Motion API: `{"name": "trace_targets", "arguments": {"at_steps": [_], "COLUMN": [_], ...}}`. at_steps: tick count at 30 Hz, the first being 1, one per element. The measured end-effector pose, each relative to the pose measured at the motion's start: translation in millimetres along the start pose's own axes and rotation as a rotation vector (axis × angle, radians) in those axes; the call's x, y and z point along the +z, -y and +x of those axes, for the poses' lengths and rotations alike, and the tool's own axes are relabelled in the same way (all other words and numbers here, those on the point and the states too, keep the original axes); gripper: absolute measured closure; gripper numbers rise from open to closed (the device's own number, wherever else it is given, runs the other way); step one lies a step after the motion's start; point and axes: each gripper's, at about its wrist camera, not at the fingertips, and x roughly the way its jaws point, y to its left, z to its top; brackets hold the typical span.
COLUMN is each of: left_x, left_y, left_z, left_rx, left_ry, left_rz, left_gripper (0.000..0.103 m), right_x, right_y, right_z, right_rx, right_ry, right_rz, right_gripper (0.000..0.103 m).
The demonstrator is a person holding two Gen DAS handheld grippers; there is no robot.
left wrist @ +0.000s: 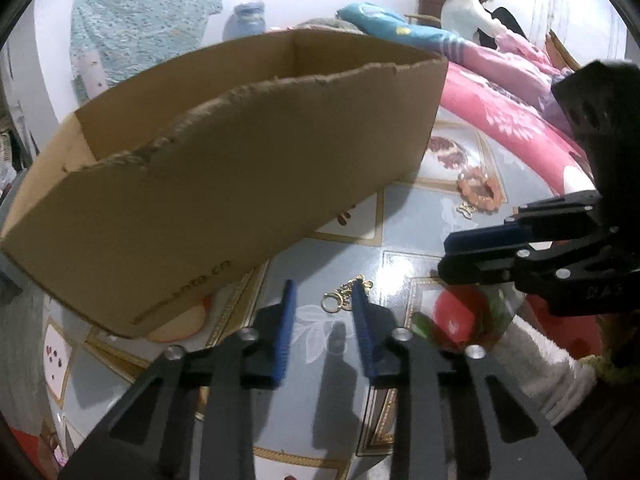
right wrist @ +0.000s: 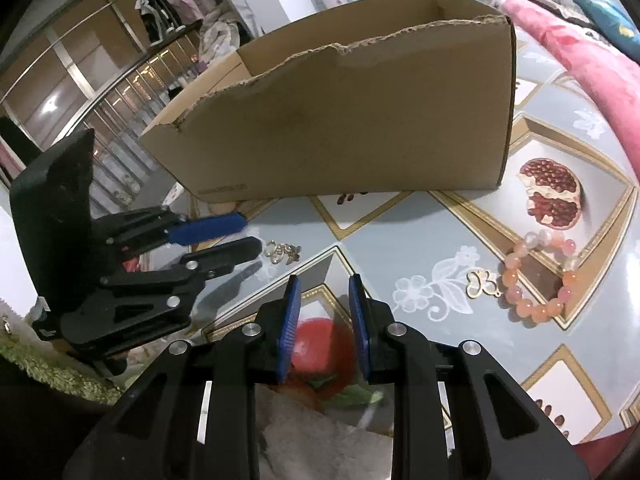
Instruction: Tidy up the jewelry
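A small gold ring-and-chain cluster (left wrist: pixel 340 296) lies on the printed tablecloth just beyond my left gripper (left wrist: pixel 324 286). Its blue pads stand a narrow gap apart and do not press on it. The right wrist view shows the same cluster (right wrist: pixel 282 252) a little past the left gripper's (right wrist: pixel 250 234) tips. An orange-pink bead bracelet (right wrist: pixel 540 280) and a gold butterfly charm (right wrist: pixel 482 284) lie to the right. My right gripper (right wrist: pixel 324 280) hovers over the table, jaws slightly apart, with nothing between them. An open cardboard box (right wrist: pixel 360 132) with a torn rim stands behind the jewelry.
The tablecloth (right wrist: pixel 400 240) carries fruit prints. A pink quilt (left wrist: pixel 520 120) lies on a bed beyond the table's right side, and a person (left wrist: pixel 468 12) sits there in the background. A wardrobe with glass doors (right wrist: pixel 80 72) stands to the far left.
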Motion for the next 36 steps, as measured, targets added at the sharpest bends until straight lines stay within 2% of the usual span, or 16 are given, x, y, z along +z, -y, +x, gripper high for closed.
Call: {"name": "trace_targets", "arguments": {"at_steps": [3, 8, 17, 19, 28, 36], "left_x": [0.6, 0.4, 3.3, 3.5, 1.5, -6.3], "left_y": [1.2, 2.1, -2.0, -4.3, -8.3, -27.8], "left_z": [4.9, 11.3, 13.2, 13.7, 8.3, -2.3], "left_rx": [-0.014, -0.028, -0.053, -0.073, -0.061, -0.025], "left_ry": [-0.019, -0.050, -0.057, -0.060, -0.044, -0.038], "left_rz": [0.013, 0.029, 0.013, -0.002, -0.028, -0.105], "left_gripper": [0.087, 0.087, 0.087, 0.094, 0.094, 0.094], "right_x": [2.5, 5.7, 5.3, 5.0, 4.2, 5.4], "right_y": [1.1, 3.4, 6.6, 7.4, 5.5, -23.2], "right_z": [0.0, 3.6, 2.1, 0.3, -5.4, 7.0], "right_rx": [0.003, 0.005, 0.010, 0.009, 0.004, 0.003], "right_ry": [0.000, -0.002, 0.003, 0.006, 0.018, 0.002], "right_rz": [0.006, 0.015, 0.017, 0.017, 0.008, -0.116], "right_gripper": [0.079, 0.079, 0.080, 0.080, 0.080, 0.078]}}
